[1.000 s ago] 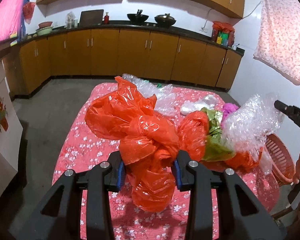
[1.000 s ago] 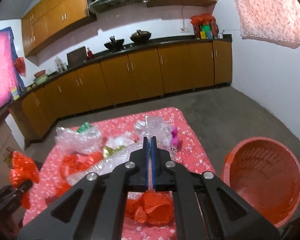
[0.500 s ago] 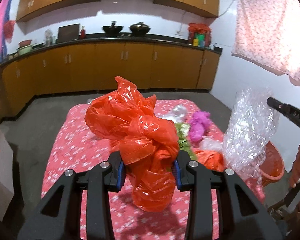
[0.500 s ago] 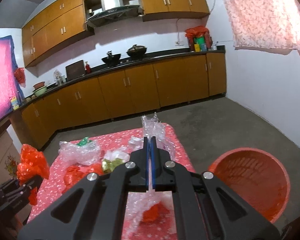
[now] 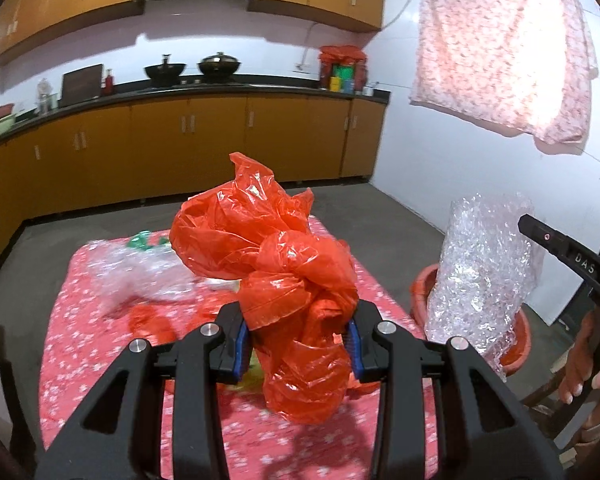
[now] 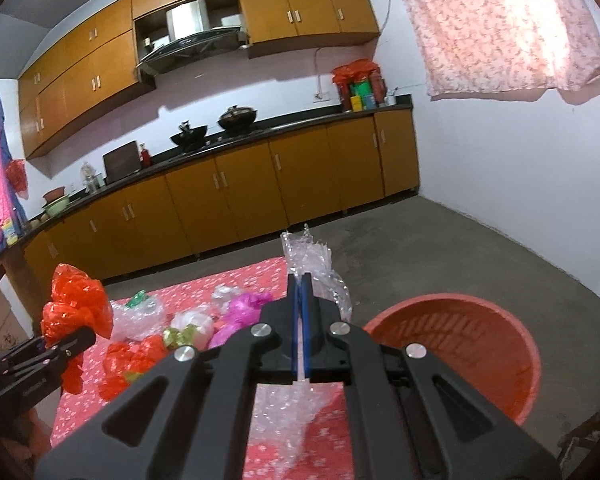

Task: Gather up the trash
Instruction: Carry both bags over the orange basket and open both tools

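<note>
My left gripper (image 5: 298, 340) is shut on a crumpled red plastic bag (image 5: 276, 264) and holds it above the table (image 5: 84, 344) with the red flowered cloth. It also shows at the left of the right wrist view (image 6: 76, 304). My right gripper (image 6: 300, 312) is shut on a sheet of clear bubble wrap (image 6: 316, 268), which hangs beside the red basket (image 6: 456, 340). In the left wrist view the bubble wrap (image 5: 480, 276) hangs in front of the basket (image 5: 424, 280).
On the table lie more bubble wrap (image 6: 140, 316), red plastic (image 6: 132, 356), a pink piece (image 6: 244, 308), white plastic (image 6: 196, 324) and a green-gold wrapper (image 6: 178, 336). Orange kitchen cabinets (image 6: 228, 196) line the far wall. The basket stands right of the table over grey floor (image 6: 480, 248).
Both grippers have lifted their loads higher and swung to the right. The bubble wrap has come off the table and now hangs by the red basket.
</note>
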{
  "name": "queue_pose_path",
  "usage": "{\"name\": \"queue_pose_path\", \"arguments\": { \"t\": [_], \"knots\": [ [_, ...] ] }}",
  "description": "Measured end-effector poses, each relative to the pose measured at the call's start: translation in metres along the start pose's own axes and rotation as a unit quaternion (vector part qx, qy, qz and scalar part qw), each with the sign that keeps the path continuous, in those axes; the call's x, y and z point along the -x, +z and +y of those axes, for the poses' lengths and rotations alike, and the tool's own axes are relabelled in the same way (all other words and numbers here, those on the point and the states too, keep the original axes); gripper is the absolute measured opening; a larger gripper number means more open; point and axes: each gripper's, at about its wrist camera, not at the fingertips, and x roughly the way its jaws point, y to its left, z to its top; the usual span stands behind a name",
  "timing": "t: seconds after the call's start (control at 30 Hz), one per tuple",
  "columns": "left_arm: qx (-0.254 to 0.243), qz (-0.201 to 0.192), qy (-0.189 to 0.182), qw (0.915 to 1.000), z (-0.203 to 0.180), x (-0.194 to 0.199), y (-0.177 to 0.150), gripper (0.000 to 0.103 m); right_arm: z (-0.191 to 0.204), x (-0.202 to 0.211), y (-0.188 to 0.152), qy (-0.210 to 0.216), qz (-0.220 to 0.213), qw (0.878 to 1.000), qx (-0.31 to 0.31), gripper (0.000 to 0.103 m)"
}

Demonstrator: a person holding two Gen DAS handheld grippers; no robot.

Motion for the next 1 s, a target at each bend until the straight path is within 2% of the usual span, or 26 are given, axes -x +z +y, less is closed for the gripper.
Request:
{"name": "queue_pose_path", "arguments": {
  "t": [0.5,0.77,1.0],
  "knots": [
    [-0.039,0.026,-0.099,0.994,-0.092,-0.052,0.008,0.037,-0.095,-0.007,0.01,-0.1,-0.007,0.995,-0.02,0.003],
    [-0.073,0.041,-0.161,0.9835,-0.154,-0.091,0.007,0.037,-0.134,-0.022,-0.003,-0.124,-0.003,0.992,-0.026,0.003],
    [-0.105,0.065,-0.188,0.9744,-0.184,-0.119,-0.008,0.037,-0.164,-0.036,-0.013,-0.131,0.011,0.99,-0.044,0.003]
  ]
}}
